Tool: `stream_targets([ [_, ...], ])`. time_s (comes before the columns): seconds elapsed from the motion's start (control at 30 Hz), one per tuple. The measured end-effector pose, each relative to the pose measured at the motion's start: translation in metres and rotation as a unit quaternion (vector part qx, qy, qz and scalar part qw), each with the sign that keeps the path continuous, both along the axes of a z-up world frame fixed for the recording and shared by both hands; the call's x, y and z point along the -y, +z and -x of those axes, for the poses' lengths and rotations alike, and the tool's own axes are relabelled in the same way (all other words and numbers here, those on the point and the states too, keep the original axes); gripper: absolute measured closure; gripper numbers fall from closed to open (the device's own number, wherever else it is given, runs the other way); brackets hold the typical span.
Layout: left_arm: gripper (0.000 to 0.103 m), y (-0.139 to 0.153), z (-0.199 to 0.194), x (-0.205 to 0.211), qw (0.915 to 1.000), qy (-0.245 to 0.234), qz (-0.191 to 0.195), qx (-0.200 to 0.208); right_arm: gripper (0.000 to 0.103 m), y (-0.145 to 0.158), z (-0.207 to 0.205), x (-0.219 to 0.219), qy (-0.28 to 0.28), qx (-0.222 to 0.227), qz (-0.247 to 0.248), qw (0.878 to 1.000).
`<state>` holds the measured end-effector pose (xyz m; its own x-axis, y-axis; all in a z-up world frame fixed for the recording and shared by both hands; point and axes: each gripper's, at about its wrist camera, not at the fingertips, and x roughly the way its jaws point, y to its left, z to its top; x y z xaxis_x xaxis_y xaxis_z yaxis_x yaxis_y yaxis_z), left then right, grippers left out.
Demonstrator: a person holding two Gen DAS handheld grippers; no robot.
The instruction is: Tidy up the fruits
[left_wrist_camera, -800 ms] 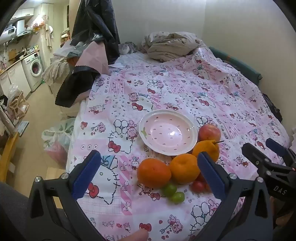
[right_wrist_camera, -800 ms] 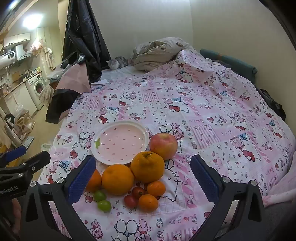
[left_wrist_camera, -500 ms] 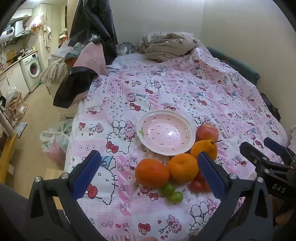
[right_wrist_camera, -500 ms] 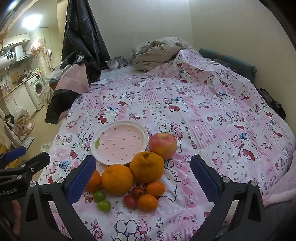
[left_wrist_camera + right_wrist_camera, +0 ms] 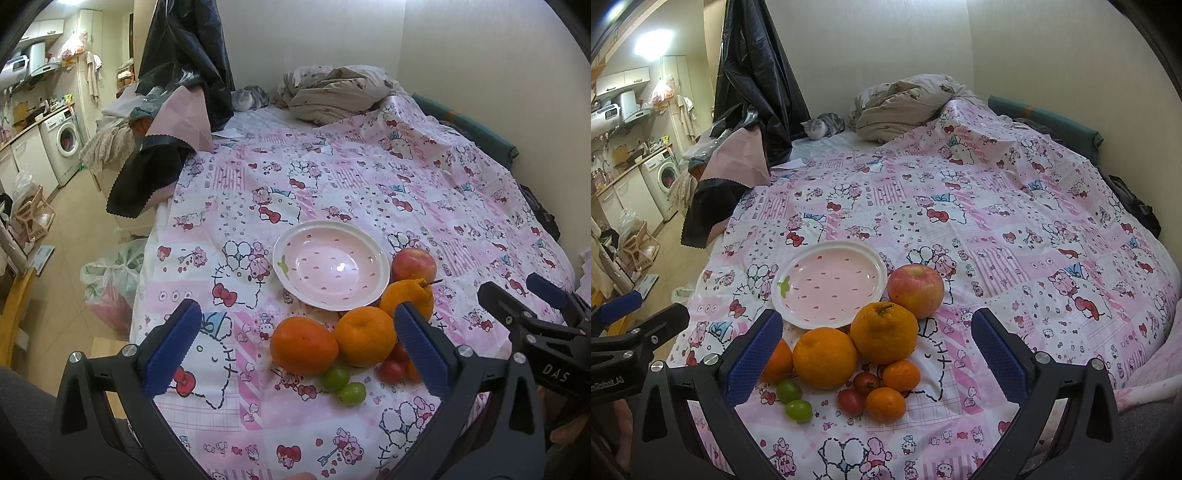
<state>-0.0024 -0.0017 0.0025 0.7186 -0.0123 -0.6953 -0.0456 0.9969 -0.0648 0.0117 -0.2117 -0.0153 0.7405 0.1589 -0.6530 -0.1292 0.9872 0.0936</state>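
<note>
A pink strawberry-print plate [image 5: 364, 291] [image 5: 871, 258] lies empty on the pink cartoon-print sheet [image 5: 997, 229]. Just in front of it sits a cluster of fruit: a red apple [image 5: 915, 290] [image 5: 413, 264], three large oranges [image 5: 884, 331] [image 5: 825, 357] [image 5: 303, 345], two small tangerines [image 5: 901, 375] [image 5: 885, 404], two cherry tomatoes [image 5: 865, 382] [image 5: 851, 401] and two green grapes [image 5: 789, 390] [image 5: 798, 410]. My left gripper [image 5: 295, 354] is open and empty above the near oranges. My right gripper [image 5: 877, 356] is open and empty above the fruit cluster.
Crumpled bedding [image 5: 905, 103] and a grey cat [image 5: 822, 127] lie at the far end of the bed. Dark plastic and pink cloth [image 5: 173, 122] hang over the left edge. A plastic bag [image 5: 110, 277] sits on the floor. A wall runs along the right.
Both grippers have drifted only slightly; the fruit and plate sit a little lower and left in the left wrist view. Nothing was grasped or moved.
</note>
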Motion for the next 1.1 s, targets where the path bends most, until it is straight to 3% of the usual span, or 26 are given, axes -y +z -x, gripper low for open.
stream_targets([
  [1.1,0.0,0.002,0.0004,0.0022,1.0,0.0,-0.003,0.004,0.0,-0.0002,-0.0008,0.0029,-0.001,0.0,-0.001,1.0],
])
